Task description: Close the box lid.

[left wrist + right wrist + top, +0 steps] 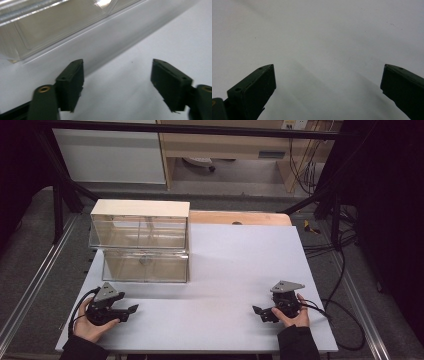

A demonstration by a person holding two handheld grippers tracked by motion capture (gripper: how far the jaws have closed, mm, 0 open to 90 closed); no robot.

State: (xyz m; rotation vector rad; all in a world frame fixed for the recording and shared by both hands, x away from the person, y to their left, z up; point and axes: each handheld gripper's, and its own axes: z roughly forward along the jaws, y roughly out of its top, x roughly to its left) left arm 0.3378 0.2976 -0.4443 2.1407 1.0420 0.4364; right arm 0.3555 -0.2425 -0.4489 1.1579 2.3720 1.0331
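A small cabinet [140,237] with a pale wooden top and two clear drawers stands at the back left of the white table [235,265]. Its lower drawer [145,266] juts forward of the upper one. My left gripper [131,312] rests low near the front left edge, held in a hand, jaws pointing right. In the left gripper view the left gripper [117,61] stands open with nothing between its jaws, and the clear drawer front [50,25] lies just beyond. My right gripper [259,313] sits at the front right, pointing left. The right gripper [328,65] is wide open over bare table.
A wooden strip [240,217] runs along the table's back edge. Black frame posts [60,205] stand at the left and right. Cables [345,312] trail off the right side. The table's front edge is close under both hands.
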